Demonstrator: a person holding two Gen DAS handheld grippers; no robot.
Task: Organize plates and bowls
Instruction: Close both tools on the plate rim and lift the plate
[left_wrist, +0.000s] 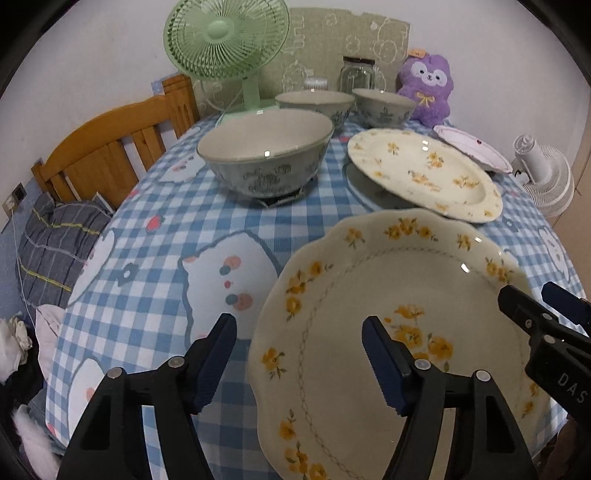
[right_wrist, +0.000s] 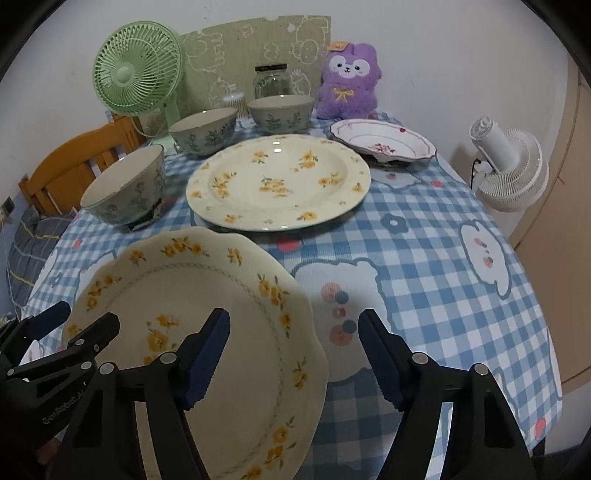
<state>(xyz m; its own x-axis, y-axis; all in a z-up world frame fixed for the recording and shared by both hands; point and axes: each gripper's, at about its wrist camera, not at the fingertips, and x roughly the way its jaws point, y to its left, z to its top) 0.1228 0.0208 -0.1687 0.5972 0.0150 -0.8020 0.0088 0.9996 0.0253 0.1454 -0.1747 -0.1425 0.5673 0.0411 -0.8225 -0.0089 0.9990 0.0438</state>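
My left gripper (left_wrist: 299, 362) stands apart-jawed over the left rim of the near scalloped plate (left_wrist: 399, 332): one pad over the tablecloth (left_wrist: 155, 236), the other over the plate's well, neither visibly pressing on it. My right gripper (right_wrist: 293, 354) straddles the same plate's right rim the same way, jaws parted, nothing gripped. The plate lies flat at the table's near edge, between my two grippers. Beyond it sits a larger round yellow-flowered plate (right_wrist: 277, 181), and further back to the right a pink-trimmed plate (right_wrist: 384, 142). To the left stands a grey-blue bowl (left_wrist: 264, 151) on a small dark stand, with two more bowls (right_wrist: 243, 122) behind it in front of the green fan (left_wrist: 225, 37) and purple plush toy (right_wrist: 349, 79).
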